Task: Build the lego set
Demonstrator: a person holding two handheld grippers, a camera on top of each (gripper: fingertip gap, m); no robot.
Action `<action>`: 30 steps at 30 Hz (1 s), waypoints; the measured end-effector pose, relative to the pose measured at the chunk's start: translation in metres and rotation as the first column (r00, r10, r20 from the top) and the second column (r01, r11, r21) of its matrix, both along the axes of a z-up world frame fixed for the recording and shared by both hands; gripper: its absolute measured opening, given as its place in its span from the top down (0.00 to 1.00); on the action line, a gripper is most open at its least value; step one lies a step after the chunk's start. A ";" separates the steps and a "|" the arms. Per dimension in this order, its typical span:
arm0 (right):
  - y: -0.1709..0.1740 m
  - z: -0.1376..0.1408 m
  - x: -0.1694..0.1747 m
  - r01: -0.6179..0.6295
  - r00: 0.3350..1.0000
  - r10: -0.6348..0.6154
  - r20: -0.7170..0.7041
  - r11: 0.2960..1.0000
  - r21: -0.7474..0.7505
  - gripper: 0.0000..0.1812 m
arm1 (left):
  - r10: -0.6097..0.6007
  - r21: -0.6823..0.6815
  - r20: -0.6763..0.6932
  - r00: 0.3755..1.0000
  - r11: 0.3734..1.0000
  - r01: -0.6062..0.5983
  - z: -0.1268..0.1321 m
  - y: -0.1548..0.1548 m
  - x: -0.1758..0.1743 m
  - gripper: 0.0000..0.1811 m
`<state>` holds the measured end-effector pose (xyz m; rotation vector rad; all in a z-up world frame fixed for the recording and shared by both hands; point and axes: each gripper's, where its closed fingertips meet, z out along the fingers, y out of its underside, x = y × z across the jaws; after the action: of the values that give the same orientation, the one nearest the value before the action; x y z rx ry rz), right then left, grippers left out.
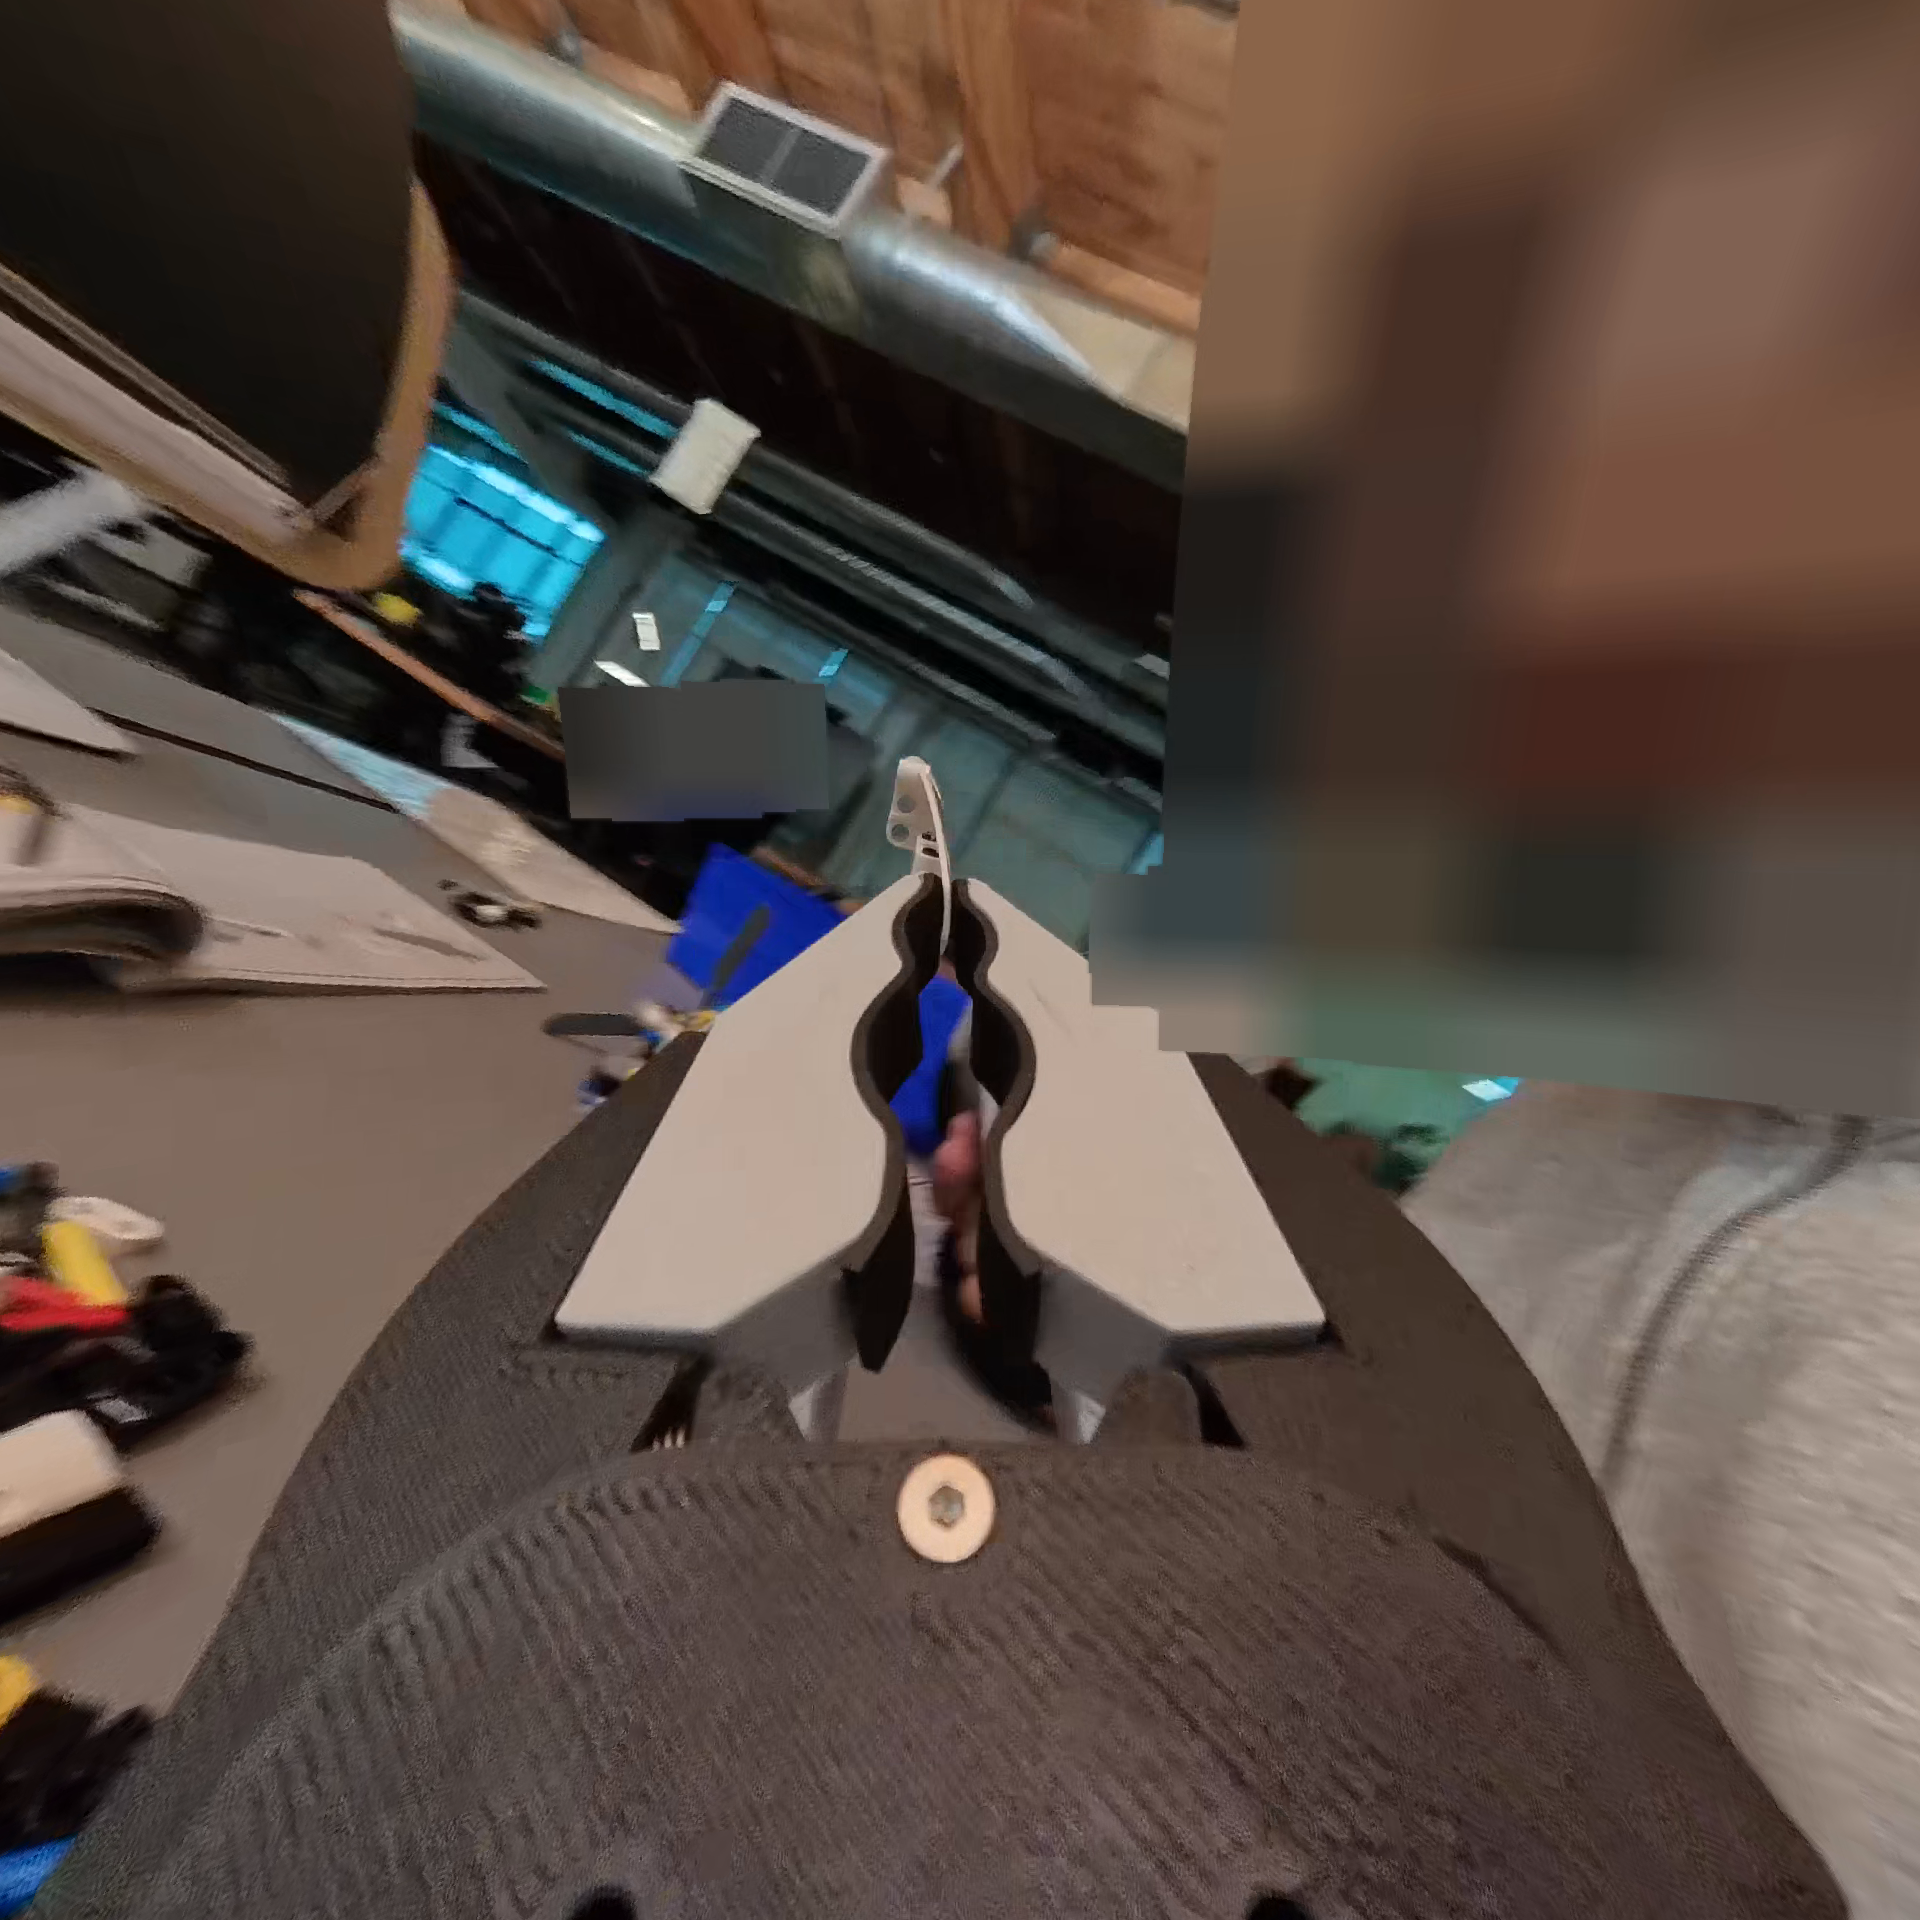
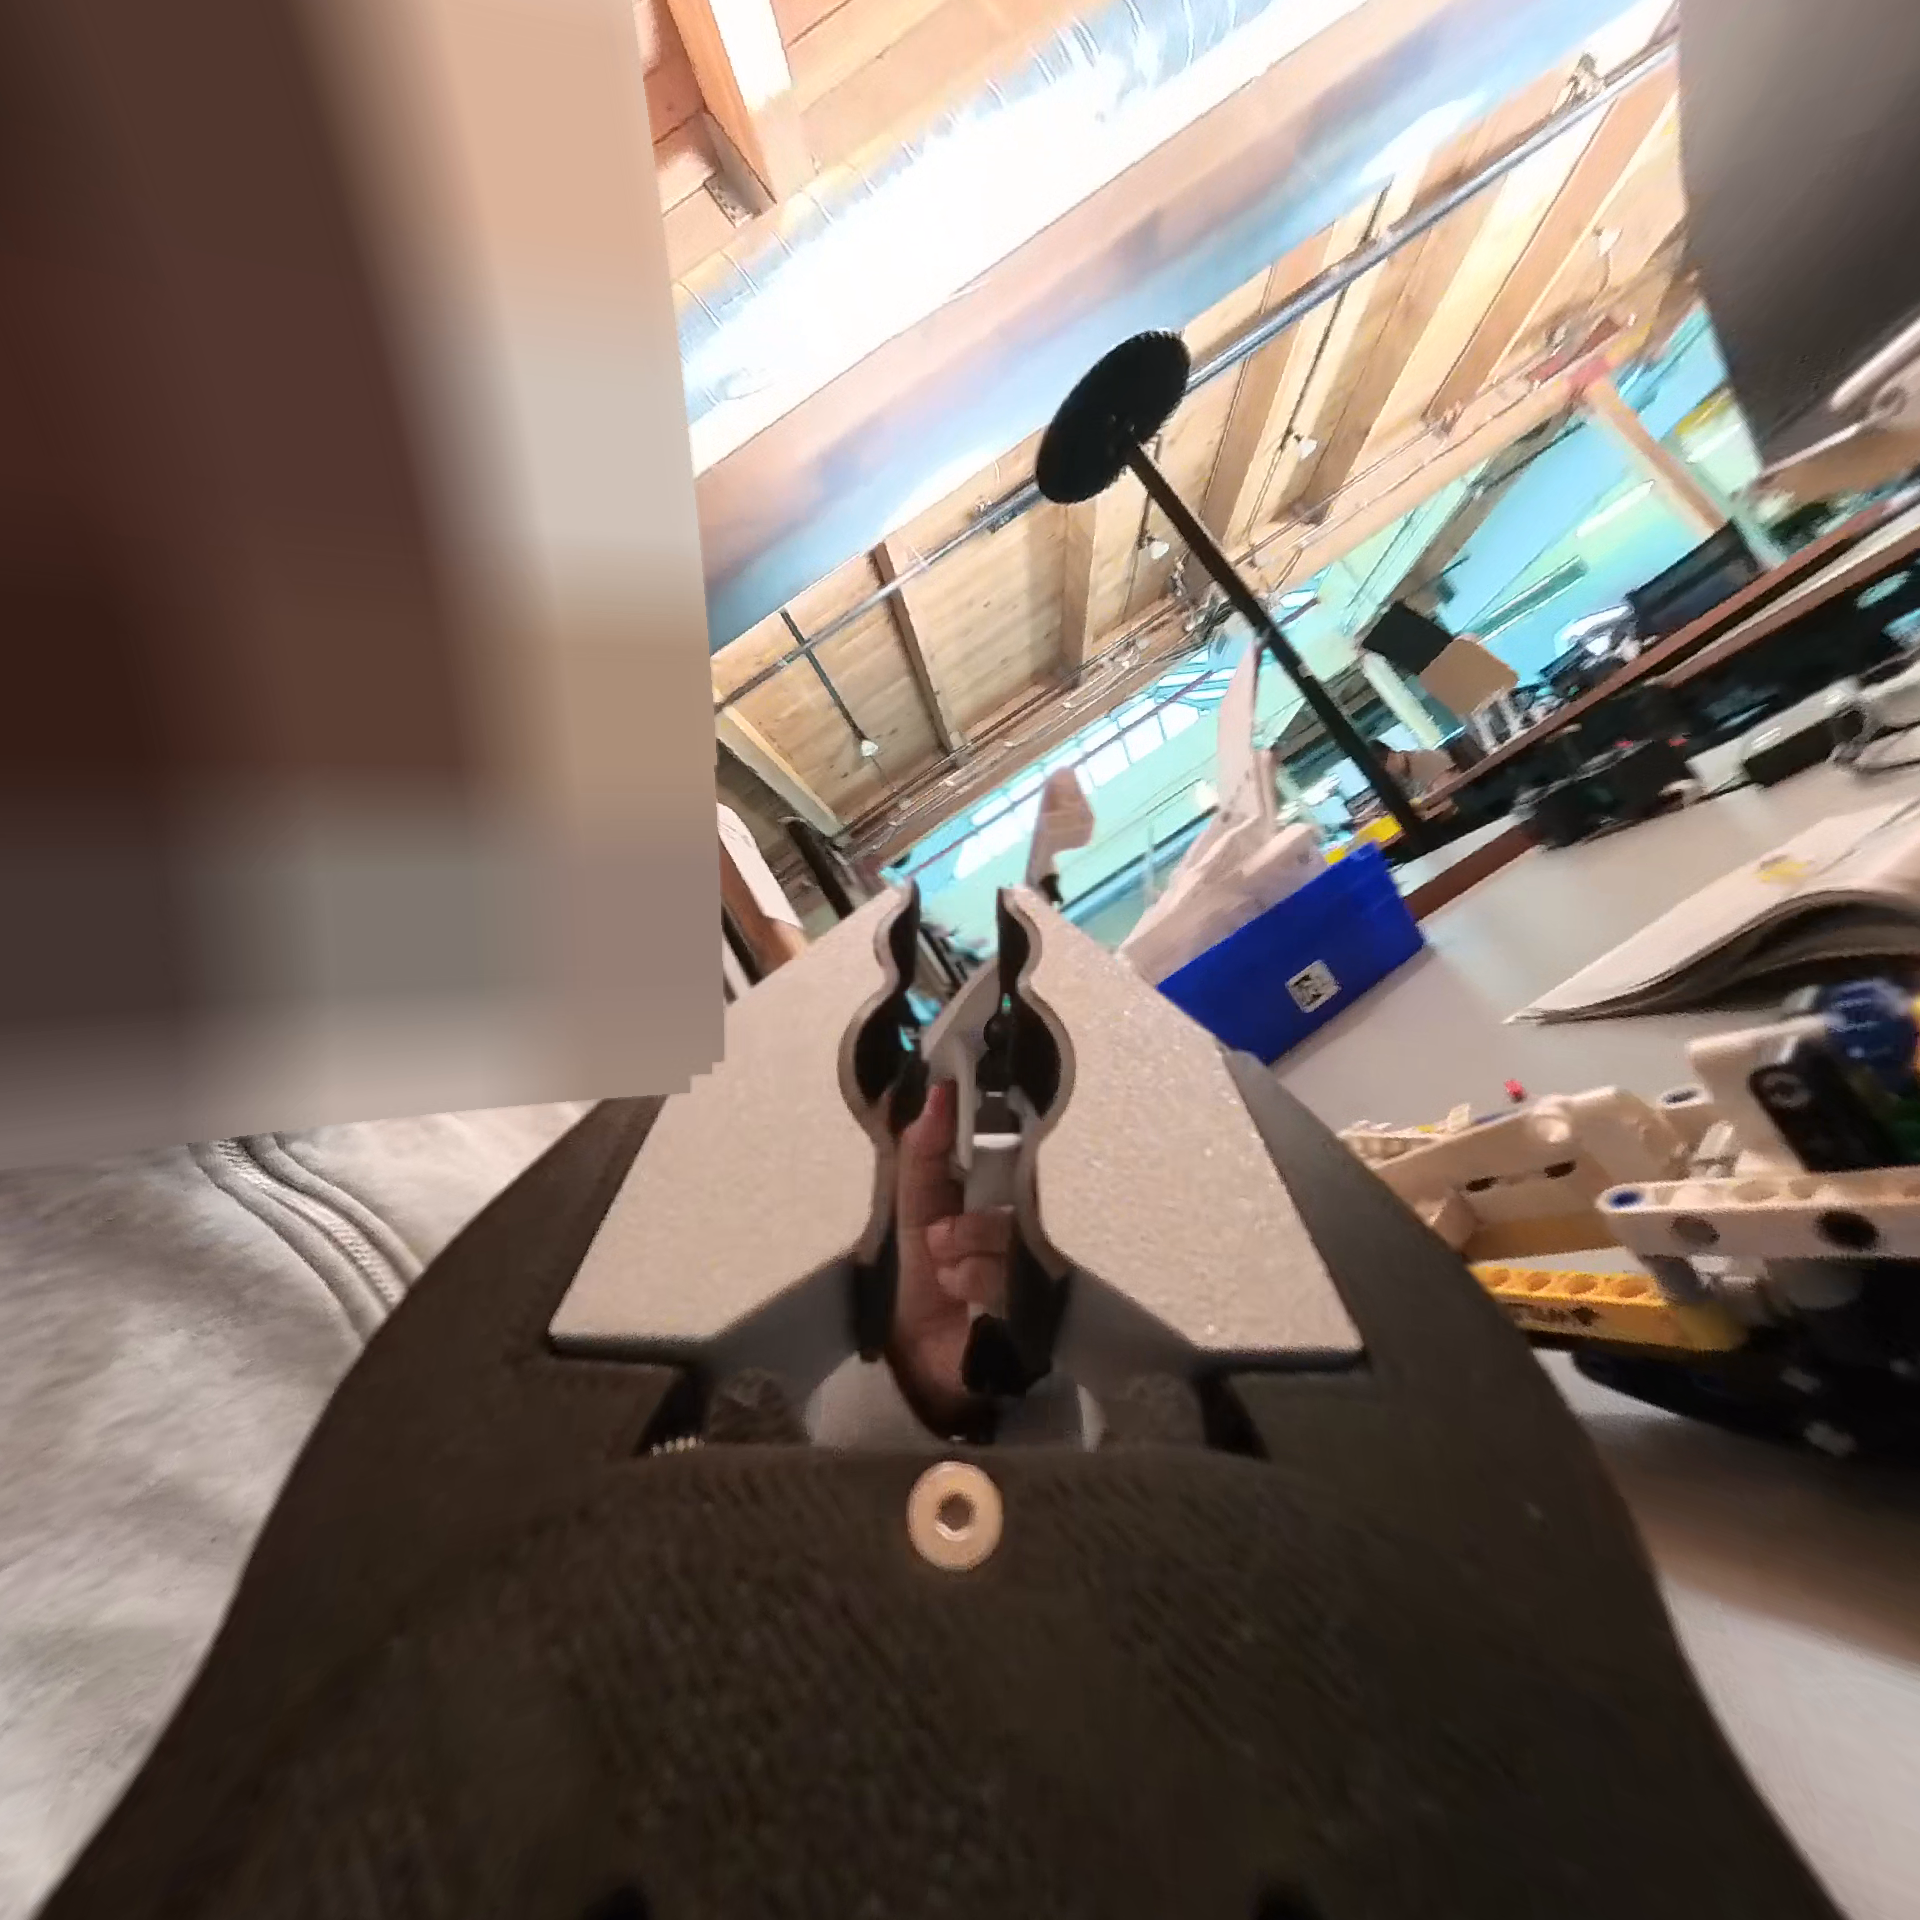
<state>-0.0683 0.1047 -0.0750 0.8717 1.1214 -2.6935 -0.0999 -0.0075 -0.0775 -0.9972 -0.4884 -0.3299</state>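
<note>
My left gripper point(image 1: 943, 885) is raised off the table and shut on a thin curved white lego piece point(image 1: 918, 821), which sticks up past the fingertips. My right gripper point(image 2: 958, 902) is also raised, its jaws a narrow gap apart with nothing between the tips. Through the gap below them show a hand point(image 2: 935, 1216) and a grey-white part point(image 2: 982, 1081); I cannot tell what that part belongs to. The partly built white, yellow and black lego model point(image 2: 1662, 1205) lies on the grey table to the right. Loose pieces point(image 1: 94, 1309) lie at the left.
An open instruction booklet point(image 1: 260, 935) point(image 2: 1808, 914) lies on the table. A blue bin point(image 2: 1299, 966) point(image 1: 748, 925) holds white bags. A black toothed disc on a long rod point(image 2: 1117, 431) rises behind it. A person's grey sleeve point(image 1: 1714, 1351) point(image 2: 156, 1351) is close beside both grippers. Tip to tip, the grippers are about 12 centimetres apart.
</note>
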 end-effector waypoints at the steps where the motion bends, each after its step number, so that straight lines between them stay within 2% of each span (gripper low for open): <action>1: 0.000 0.000 0.001 0.037 0.999 -0.036 -0.014 0.999 0.038 0.94 | 0.049 -0.064 -0.036 0.998 0.997 -0.051 -0.004 0.003 -0.002 1.00; 3: -0.001 0.000 0.001 0.110 0.994 -0.106 -0.039 0.985 0.133 0.94 | 0.094 -0.209 -0.128 0.987 0.971 -0.119 -0.014 0.013 0.000 1.00; 5: -0.001 -0.001 -0.001 0.172 0.985 -0.163 -0.056 0.953 0.248 0.94 | 0.065 -0.304 -0.203 0.977 0.944 -0.126 -0.021 0.025 0.009 1.00; 10: 0.021 0.001 -0.012 0.298 0.951 -0.300 -0.075 0.826 0.478 0.95 | -0.058 -0.394 -0.145 0.988 0.919 -0.004 -0.024 0.048 0.021 1.00; 12: 0.022 0.009 -0.008 0.276 0.960 -0.250 -0.125 0.781 0.560 0.97 | -0.146 -0.429 -0.167 0.975 0.901 0.061 -0.024 0.058 0.036 1.00; 13: 0.020 0.009 -0.004 0.254 0.967 -0.205 -0.151 0.745 0.616 0.98 | -0.169 -0.470 -0.218 0.961 0.881 0.048 -0.027 0.063 0.044 1.00; 15: 0.019 0.002 -0.001 0.247 0.969 -0.156 -0.191 0.633 0.734 0.97 | -0.173 -0.563 -0.364 0.915 0.824 -0.068 -0.040 0.071 0.051 1.00; 17: 0.021 -0.006 -0.001 0.274 0.962 -0.142 -0.234 0.517 0.811 0.92 | -0.170 -0.599 -0.466 0.869 0.782 -0.169 -0.048 0.078 0.054 1.00; 22: -0.001 -0.027 0.014 0.233 0.964 0.029 -0.265 0.391 0.891 0.92 | -0.160 -0.546 -0.429 0.889 0.830 -0.115 -0.042 0.087 0.060 1.00; 27: -0.011 -0.044 0.019 0.193 0.957 0.152 -0.249 0.308 0.932 0.87 | -0.172 -0.560 -0.520 0.837 0.808 -0.182 -0.047 0.088 0.058 1.00; 30: -0.010 -0.052 0.012 0.214 0.946 0.203 -0.253 0.195 0.957 0.86 | -0.189 -0.571 -0.556 0.809 0.795 -0.206 -0.051 0.089 0.057 1.00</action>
<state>-0.0560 0.0949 -0.1269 0.3741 3.0779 -1.7524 -0.0430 0.0815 -0.1285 -1.6608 -0.0009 0.1886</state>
